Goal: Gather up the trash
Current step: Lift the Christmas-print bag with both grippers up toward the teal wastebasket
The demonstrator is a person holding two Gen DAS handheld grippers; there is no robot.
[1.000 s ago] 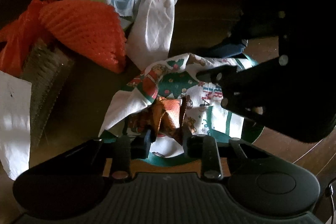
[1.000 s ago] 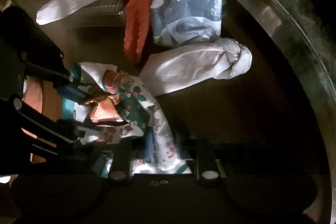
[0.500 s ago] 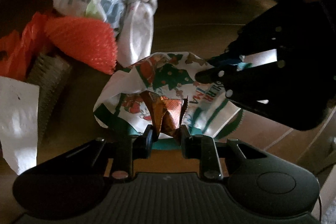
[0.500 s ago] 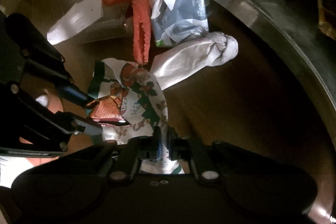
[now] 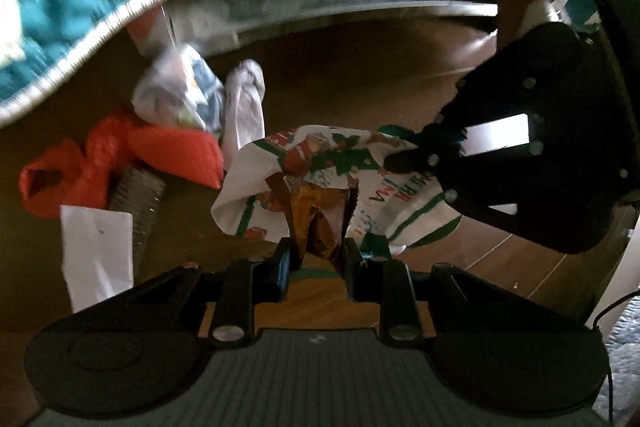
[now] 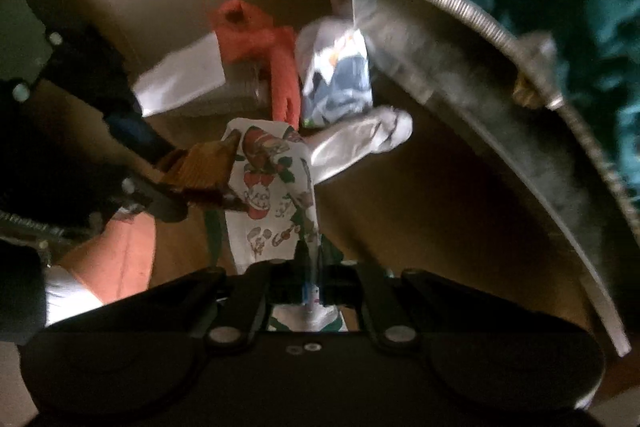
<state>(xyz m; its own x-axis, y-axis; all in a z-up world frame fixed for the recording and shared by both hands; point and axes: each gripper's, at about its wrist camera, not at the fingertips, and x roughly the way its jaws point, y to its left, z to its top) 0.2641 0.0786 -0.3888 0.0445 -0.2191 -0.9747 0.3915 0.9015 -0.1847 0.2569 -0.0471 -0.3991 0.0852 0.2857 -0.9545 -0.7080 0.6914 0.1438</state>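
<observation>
Paper napkin (image 6: 276, 187), lettering unreadable, clamped by right gripper (image 6: 310, 291); left gripper (image 5: 316, 259) clamps brown wrapper (image 5: 320, 219).

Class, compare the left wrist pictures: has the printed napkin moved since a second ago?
Yes. The printed napkin has lifted off the floor with both claws; the orange net left lying there now looks smaller and farther away.

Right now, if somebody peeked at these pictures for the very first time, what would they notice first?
Probably the printed napkin with red and green cartoon pictures, in the middle, pinched by the right gripper. In front of it the left gripper is shut on a crinkly brown wrapper. To the left, bright orange trash lies on the brown floor beside a white paper.
</observation>
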